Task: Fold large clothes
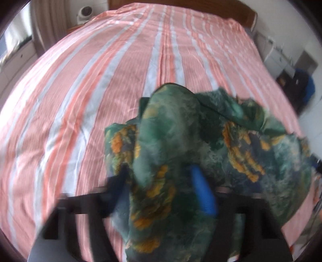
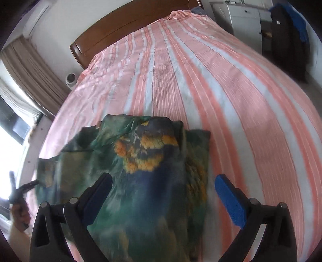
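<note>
A green garment (image 1: 171, 125) with orange flower print lies bunched on the striped pink and white bed sheet (image 1: 100, 80). A thick fold of it fills the gap between the fingers of my left gripper (image 1: 159, 171), which is shut on it; one blue pad (image 1: 203, 193) shows beside the cloth. In the right wrist view the garment (image 2: 149, 161) lies flatter on the sheet (image 2: 241, 100). My right gripper (image 2: 163, 178) hovers above it, wide open, its blue pads clear of the cloth. At the far left edge a hand (image 2: 18, 217) holds the other gripper at the garment's corner.
A wooden headboard (image 2: 120, 26) ends the bed. A small white round device (image 2: 70, 79) and curtains (image 2: 34, 76) stand on the window side. White cabinets (image 2: 241, 16) and dark hanging clothes (image 2: 287, 40) are on the other side.
</note>
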Demonstrator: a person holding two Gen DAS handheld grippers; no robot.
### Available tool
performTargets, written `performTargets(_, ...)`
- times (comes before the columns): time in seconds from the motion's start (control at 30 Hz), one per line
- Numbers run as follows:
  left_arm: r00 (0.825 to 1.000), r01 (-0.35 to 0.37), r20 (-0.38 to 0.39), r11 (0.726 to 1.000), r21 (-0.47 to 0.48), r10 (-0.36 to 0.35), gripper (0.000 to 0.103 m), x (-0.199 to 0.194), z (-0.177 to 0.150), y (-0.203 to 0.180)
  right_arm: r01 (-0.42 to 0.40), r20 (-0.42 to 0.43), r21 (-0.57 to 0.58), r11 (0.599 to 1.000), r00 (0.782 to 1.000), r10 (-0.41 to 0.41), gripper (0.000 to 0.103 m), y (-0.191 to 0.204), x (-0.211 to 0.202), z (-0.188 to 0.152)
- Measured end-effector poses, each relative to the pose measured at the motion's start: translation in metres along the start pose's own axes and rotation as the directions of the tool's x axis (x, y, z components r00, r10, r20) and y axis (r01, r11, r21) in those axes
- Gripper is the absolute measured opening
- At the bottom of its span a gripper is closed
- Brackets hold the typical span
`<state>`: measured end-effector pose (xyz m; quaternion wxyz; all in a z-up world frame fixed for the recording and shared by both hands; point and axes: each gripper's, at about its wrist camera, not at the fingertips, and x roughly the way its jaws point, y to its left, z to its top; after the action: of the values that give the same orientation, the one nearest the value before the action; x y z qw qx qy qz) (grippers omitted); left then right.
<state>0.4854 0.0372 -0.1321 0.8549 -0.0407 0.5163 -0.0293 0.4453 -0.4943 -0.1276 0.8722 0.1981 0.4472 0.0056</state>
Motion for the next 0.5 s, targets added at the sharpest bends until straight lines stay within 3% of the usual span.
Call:
performTargets(0.03,0.999,-0.039,-0.013,0.999,0.036,0.040,0.012,0.003,-0.001,-0.008,0.000,-0.002,0.006,1.000,1.000,0.000,0.095,0.000,0.009,0.001)
performTargets(0.07,0.997,-0.074,0.006,0.995,0.072,0.074,0.009,-0.002,-0.003,-0.014,-0.011,-0.016,0.019,1.000,1.000,0.011,0.068,0.003,0.018,0.002)
performTargets(0.1,0.996,-0.092,0.028,0.991,0.098,0.090,0.008,-0.009,-0.005,-0.018,-0.006,-0.036,0.023,1.000,0.999,0.007,0.031,0.007,0.026,0.002)
performTargets(0.13,0.993,-0.104,0.072,0.986,0.129,0.095,0.008,-0.026,-0.008,-0.021,0.043,-0.048,0.008,0.999,0.998,-0.042,0.018,0.012,0.028,0.001)
performTargets(0.2,0.990,-0.088,0.123,0.989,0.123,0.073,0.008,-0.052,-0.004,-0.019,0.103,-0.030,-0.057,0.993,0.994,-0.105,0.013,0.028,0.015,0.007)
performTargets(0.3,0.972,-0.047,0.235,0.995,0.088,0.025,0.008,-0.091,0.017,-0.015,0.120,0.084,-0.144,0.982,0.991,-0.108,0.012,0.053,-0.027,0.026)
performTargets(0.4,0.907,-0.150,0.410,0.983,0.106,0.094,0.008,-0.104,0.040,-0.031,0.172,0.248,-0.220,0.960,0.962,-0.116,0.012,0.084,-0.059,0.048)
performTargets(0.47,0.879,-0.219,0.450,0.971,0.092,0.156,0.008,-0.088,0.053,-0.037,0.209,0.340,-0.244,0.947,0.933,-0.118,0.012,0.097,-0.064,0.060)
performTargets(0.5,0.873,-0.248,0.450,0.966,0.077,0.188,0.008,-0.070,0.060,-0.036,0.223,0.367,-0.245,0.943,0.922,-0.123,0.012,0.101,-0.061,0.067)
